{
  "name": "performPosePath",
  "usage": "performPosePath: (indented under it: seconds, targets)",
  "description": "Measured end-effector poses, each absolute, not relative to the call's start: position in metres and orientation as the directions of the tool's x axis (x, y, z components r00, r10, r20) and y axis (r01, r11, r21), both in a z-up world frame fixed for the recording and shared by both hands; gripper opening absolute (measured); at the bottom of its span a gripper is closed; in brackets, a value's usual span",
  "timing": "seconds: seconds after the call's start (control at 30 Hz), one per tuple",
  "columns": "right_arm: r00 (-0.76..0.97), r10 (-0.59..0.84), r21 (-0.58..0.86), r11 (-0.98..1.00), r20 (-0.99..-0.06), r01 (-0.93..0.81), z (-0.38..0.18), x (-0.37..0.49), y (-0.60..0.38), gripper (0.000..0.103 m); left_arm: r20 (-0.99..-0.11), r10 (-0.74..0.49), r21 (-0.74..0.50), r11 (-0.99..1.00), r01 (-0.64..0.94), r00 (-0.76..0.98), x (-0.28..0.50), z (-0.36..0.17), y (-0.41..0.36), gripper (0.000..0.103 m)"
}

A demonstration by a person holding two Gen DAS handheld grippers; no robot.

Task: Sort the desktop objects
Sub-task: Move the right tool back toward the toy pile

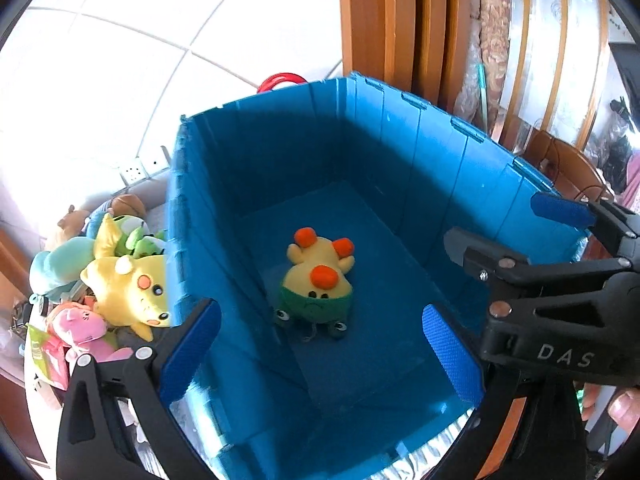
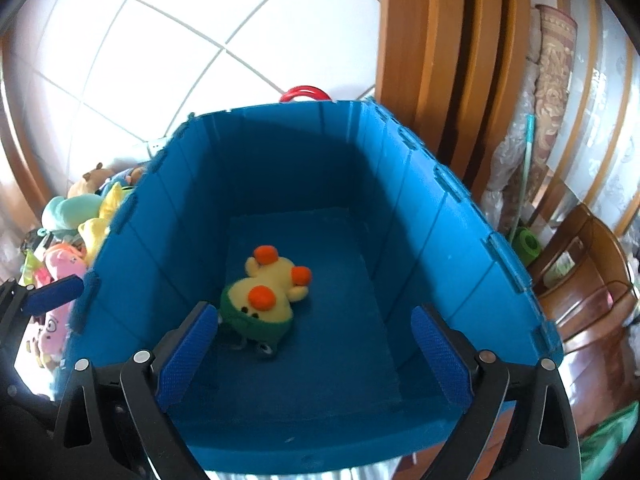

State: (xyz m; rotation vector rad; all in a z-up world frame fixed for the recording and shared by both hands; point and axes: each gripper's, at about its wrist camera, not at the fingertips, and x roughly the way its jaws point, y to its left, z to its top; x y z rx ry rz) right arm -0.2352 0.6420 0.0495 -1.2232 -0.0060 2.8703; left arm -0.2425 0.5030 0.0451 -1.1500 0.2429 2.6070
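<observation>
A yellow duck plush with orange feet and a green frog hat lies on the floor of a deep blue plastic crate; it also shows in the right wrist view, inside the crate. My left gripper is open and empty above the crate's near end. My right gripper is open and empty above the crate, and it shows in the left wrist view over the crate's right wall. A heap of plush toys lies left of the crate, with a yellow Pikachu and a pink plush.
More plush toys, green and teal, pile up beside the crate's left wall. A red ring stands behind the crate. A wooden door frame and a wooden chair stand on the right. A white tiled wall is behind.
</observation>
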Motion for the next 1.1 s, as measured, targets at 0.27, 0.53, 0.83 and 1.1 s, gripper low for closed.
performPosePath:
  seconds: [0.27, 0.53, 0.83, 1.1]
  targets:
    - [-0.72, -0.005, -0.016, -1.0, -0.694, 0.022, 0.055, -0.212, 0.574, 0.098, -0.717, 0.162, 0.022, -0.967, -0.255, -0.678, -0.212, 0.046, 0.422, 0.102]
    - [-0.739, -0.062, -0.007, -0.996, -0.671, 0.091, 0.05, -0.19, 0.49, 0.099, -0.709, 0.095, 0.032, -0.986, -0.167, -0.699, -0.187, 0.036, 0.334, 0.102]
    - [-0.734, -0.113, -0.005, -0.988, -0.67, 0.156, 0.05, -0.159, 0.4, 0.099, -0.704, 0.035, 0.051, -0.994, -0.1, -0.709, -0.145, 0.029, 0.247, 0.102]
    - [-0.676, -0.17, 0.037, -0.978, -0.717, 0.206, 0.008, -0.144, 0.333, 0.099, -0.736, -0.028, 0.078, -0.996, -0.044, -0.677, -0.118, 0.001, 0.174, 0.102]
